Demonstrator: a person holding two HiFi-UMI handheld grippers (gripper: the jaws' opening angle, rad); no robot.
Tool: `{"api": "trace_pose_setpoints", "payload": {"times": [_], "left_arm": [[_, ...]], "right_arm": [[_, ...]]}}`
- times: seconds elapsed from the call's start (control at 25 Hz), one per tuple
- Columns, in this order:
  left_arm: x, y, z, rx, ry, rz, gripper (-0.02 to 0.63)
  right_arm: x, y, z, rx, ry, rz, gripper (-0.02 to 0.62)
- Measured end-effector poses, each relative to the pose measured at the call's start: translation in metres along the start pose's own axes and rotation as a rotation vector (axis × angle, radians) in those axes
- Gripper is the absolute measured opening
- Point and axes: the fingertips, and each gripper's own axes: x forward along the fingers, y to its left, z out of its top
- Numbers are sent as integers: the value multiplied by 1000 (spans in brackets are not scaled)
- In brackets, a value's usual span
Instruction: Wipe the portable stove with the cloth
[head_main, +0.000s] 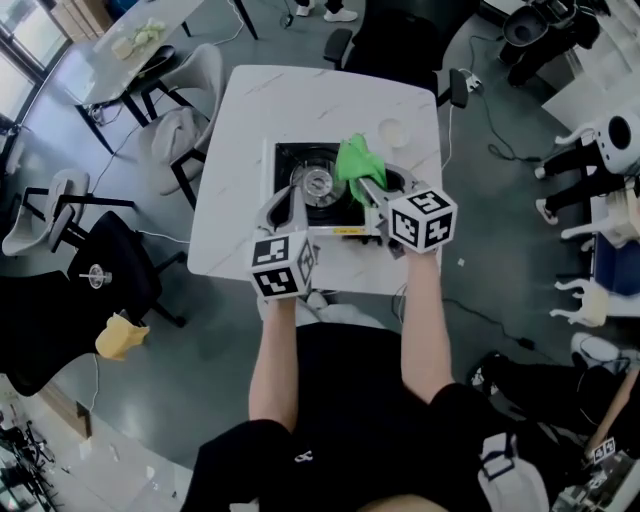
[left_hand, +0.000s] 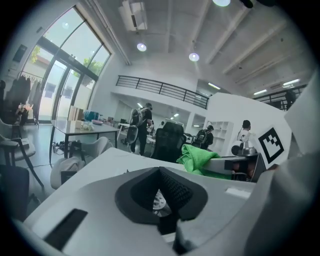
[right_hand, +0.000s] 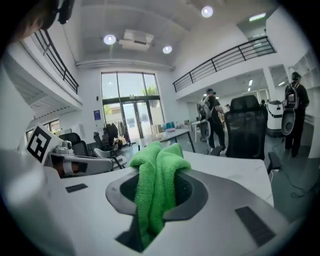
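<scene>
Green cloth (head_main: 356, 160) clamped in right gripper (head_main: 372, 188) over portable stove (head_main: 292, 158); left gripper (head_main: 283, 212) closed, empty. Wiping looks barely begun.

White table (head_main: 245, 150), pale chair (head_main: 196, 92) alongside

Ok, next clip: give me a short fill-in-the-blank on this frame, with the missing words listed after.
1. The right gripper is shut on a crumpled ____ microfibre cloth.
2. The black portable stove stands on a white marble-look ____.
3. The gripper that holds no cloth is the ____ gripper.

Missing words: green; table; left.
</scene>
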Motion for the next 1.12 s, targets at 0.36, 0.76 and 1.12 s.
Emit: {"api": "trace_pose_setpoints", "payload": {"times": [0.36, 0.76, 1.12], "left_arm": [[-20, -24, 95, 103, -256, -2, -5], [-12, -62, 118, 197, -296, -46, -5], [-2, -94, 115, 264, -259, -110, -5]], "right_arm": [[-42, 18, 101, -146, -346, -107, 63], [-73, -4, 122, -185, -371, -241, 61], [-97, -23, 129, -180, -389, -281, 61]]}}
